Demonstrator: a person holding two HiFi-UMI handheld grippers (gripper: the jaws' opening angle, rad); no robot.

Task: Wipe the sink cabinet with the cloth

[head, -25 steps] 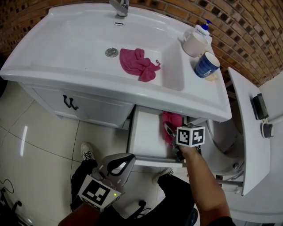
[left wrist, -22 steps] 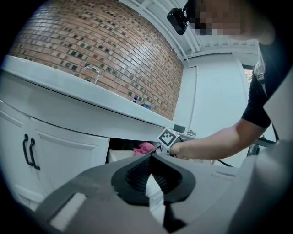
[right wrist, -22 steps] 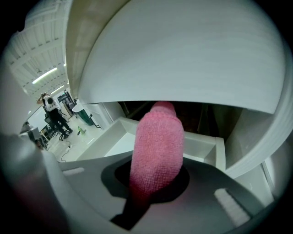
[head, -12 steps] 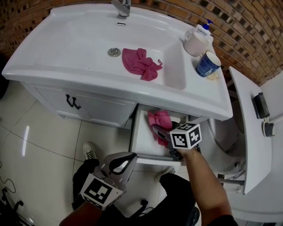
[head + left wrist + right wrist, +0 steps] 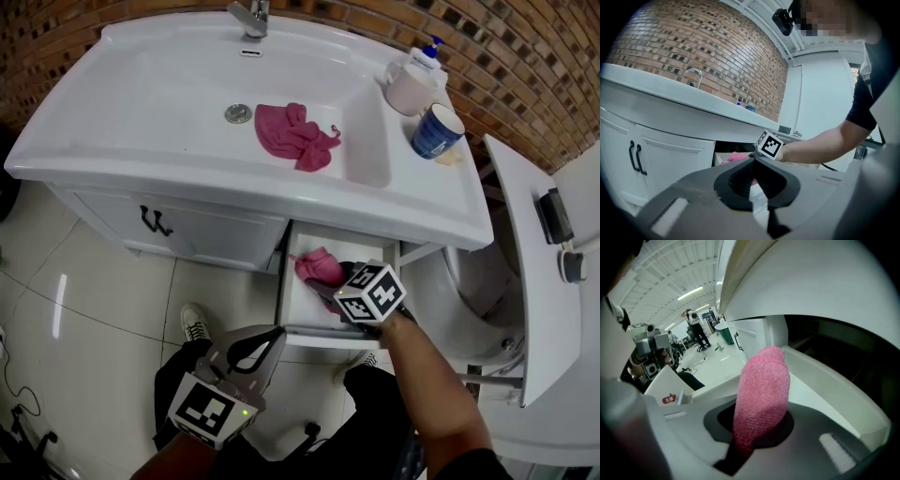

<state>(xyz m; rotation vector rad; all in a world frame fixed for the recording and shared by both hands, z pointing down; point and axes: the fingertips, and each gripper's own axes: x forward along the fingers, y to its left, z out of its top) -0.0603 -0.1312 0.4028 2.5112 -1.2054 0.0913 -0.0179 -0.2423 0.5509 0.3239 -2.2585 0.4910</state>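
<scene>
Head view, starting at my left: the white sink cabinet has a closed door with two black handles. Below it, over the tiled floor, my left gripper hangs well clear of the cabinet front. In the left gripper view my left gripper has its jaws pressed together with nothing between them, and they point toward the open drawer.

Up in the sink, a second cloth lies crumpled just right of the drain, with the tap behind it.

Under the right part of the sink, the drawer stands pulled out. The pink cloth sits inside it, bunched at the tips of my right gripper. In the right gripper view my right gripper has its jaws clamped on the cloth, which stands up from them in a rounded lump over the white drawer floor.

Farther right, on the sink's flat ledge, a blue cup stands just in front of a soap dispenser.
</scene>
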